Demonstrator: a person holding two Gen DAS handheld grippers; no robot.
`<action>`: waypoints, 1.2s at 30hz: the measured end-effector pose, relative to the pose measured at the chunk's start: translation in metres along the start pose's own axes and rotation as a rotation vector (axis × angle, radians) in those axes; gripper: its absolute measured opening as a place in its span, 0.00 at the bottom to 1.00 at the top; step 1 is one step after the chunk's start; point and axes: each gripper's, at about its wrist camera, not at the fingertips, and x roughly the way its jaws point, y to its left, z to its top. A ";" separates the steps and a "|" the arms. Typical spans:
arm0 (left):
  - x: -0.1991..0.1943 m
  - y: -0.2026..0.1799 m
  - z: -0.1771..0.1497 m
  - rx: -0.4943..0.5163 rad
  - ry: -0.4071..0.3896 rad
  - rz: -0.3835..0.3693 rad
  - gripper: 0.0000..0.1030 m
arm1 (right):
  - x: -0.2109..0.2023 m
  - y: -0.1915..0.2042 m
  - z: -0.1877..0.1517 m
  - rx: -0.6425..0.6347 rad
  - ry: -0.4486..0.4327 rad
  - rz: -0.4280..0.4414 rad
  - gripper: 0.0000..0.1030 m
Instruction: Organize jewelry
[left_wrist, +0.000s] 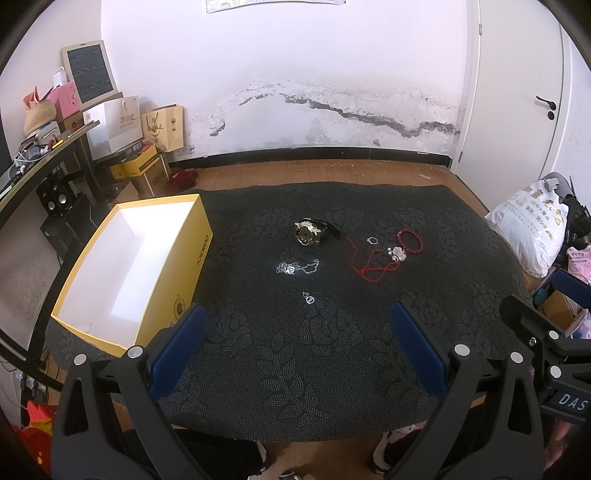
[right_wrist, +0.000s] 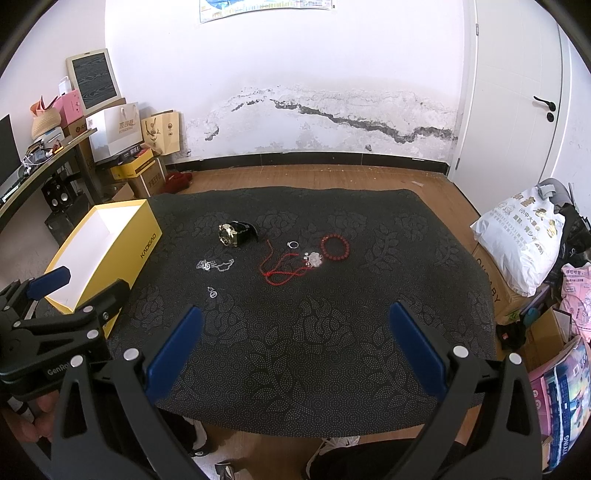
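Both cameras looked down from the near edge of the black cloth (left_wrist: 295, 350), facing the cracked wall (left_wrist: 295, 92). The left one sat closer to the yellow box (left_wrist: 192, 251), which looked big there. The right one sat farther from the yellow box (right_wrist: 122, 251). Both saw the whole black cloth (right_wrist: 314, 332) and wall (right_wrist: 295, 92).

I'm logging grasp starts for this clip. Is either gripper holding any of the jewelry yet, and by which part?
Nothing is held. The left gripper and right gripper both have jaws wide apart above the black cloth.
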 end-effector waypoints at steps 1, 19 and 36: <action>0.000 0.000 0.000 0.001 0.000 0.001 0.94 | 0.000 0.000 0.000 0.001 0.000 0.000 0.95; 0.000 0.000 0.001 0.002 0.000 0.001 0.94 | 0.000 0.000 0.000 0.001 0.002 0.002 0.95; -0.001 -0.001 0.003 0.002 0.001 0.000 0.94 | 0.000 0.000 0.000 0.001 0.000 0.002 0.95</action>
